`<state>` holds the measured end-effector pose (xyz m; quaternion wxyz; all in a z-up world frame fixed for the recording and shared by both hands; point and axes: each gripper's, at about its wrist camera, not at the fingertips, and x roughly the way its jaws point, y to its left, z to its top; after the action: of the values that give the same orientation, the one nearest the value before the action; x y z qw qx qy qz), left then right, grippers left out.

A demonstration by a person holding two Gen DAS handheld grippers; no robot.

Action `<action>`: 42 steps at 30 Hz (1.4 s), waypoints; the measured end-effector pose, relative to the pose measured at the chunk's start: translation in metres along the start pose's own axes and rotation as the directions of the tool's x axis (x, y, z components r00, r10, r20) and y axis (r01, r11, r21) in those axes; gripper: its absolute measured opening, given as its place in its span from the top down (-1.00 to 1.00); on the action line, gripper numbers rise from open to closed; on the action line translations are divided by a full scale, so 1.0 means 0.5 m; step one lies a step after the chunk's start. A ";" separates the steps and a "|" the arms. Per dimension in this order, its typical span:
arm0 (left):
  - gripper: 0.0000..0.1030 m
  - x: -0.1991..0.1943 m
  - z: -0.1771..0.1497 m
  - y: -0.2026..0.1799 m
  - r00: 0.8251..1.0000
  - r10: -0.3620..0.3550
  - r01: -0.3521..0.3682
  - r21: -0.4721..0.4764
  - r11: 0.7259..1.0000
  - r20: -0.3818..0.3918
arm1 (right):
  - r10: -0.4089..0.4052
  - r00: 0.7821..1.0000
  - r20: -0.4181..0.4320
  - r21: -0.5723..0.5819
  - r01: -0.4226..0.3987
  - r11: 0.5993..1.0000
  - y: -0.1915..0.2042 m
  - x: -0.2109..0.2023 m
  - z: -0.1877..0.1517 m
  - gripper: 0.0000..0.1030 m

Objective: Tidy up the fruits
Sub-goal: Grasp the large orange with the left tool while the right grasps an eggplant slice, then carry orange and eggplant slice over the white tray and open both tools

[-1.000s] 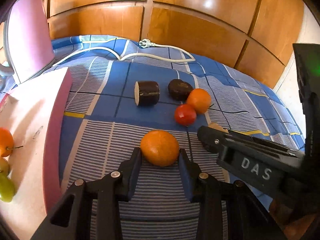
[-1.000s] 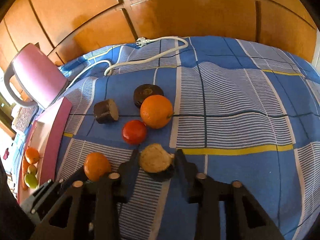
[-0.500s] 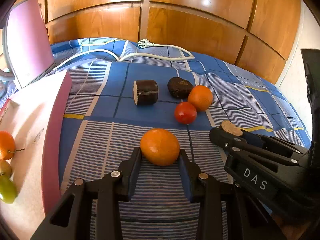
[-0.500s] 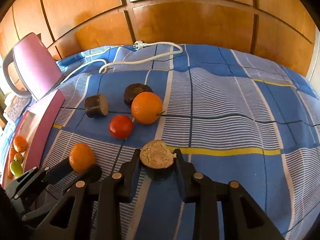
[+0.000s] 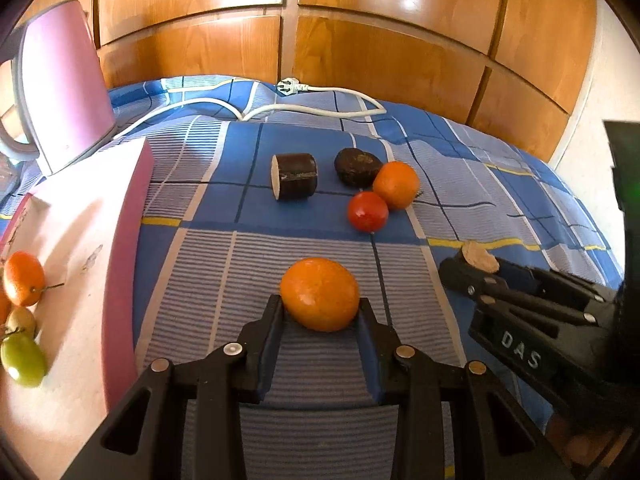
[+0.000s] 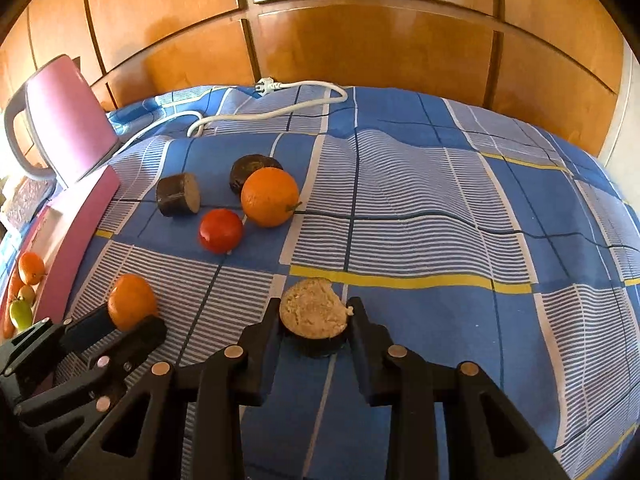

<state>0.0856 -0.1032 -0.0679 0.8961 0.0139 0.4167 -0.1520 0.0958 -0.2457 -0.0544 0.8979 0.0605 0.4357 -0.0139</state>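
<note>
A: Both hands have barely shifted since the earlier pictures; what has changed is the right gripper (image 6: 314, 320), whose fingers have drawn in onto the cut dark piece (image 6: 312, 316), which sat loose between them a moment ago.

B: And where does everything lie on the bed (image 6: 420, 208)?

A: The pink tray (image 5: 124, 216) sits at the left edge, already holding a small orange fruit (image 5: 23, 283) and green ones (image 5: 22, 360). Mid-bed, far from both grippers, lie a large orange (image 6: 270, 197), a tomato (image 6: 221, 230) and two dark chunks.

B: The left gripper (image 5: 320, 314)?

A: Its fingers are narrow, pressed on either side of an orange fruit (image 5: 319, 294), near and centre in its view. The cut piece stands with its pale face up between the right fingers.

B: So which hand goes first?

A: I'd judge the left: the tray lies directly to its left, just beside it, while the right hand would have to cross over the left gripper to reach it.
</note>
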 end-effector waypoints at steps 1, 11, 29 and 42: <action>0.31 -0.004 -0.003 0.000 1.000 0.000 0.000 0.000 1.000 -0.001 | -0.006 1.000 0.003 -0.006 0.006 1.000 0.002 -0.001 -0.001 0.38; 0.32 -0.036 -0.030 -0.006 1.000 0.007 -0.007 0.008 1.000 -0.013 | -0.001 1.000 0.023 0.034 0.000 0.999 -0.009 -0.026 -0.027 0.38; 0.32 -0.117 -0.036 0.009 0.999 -0.028 0.029 -0.023 0.999 0.042 | 0.014 1.000 0.021 0.082 -0.016 0.997 -0.004 -0.084 -0.064 0.39; 0.32 -0.207 0.004 0.121 0.991 0.048 -0.031 -0.143 0.989 0.122 | 0.155 0.986 0.067 -0.004 -0.155 0.988 0.106 -0.125 -0.005 0.39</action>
<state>0.0416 -0.0188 0.0053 0.9220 -0.0506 0.3692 -0.1050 0.0591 -0.1948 -0.0019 0.9103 0.0943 0.3994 0.0538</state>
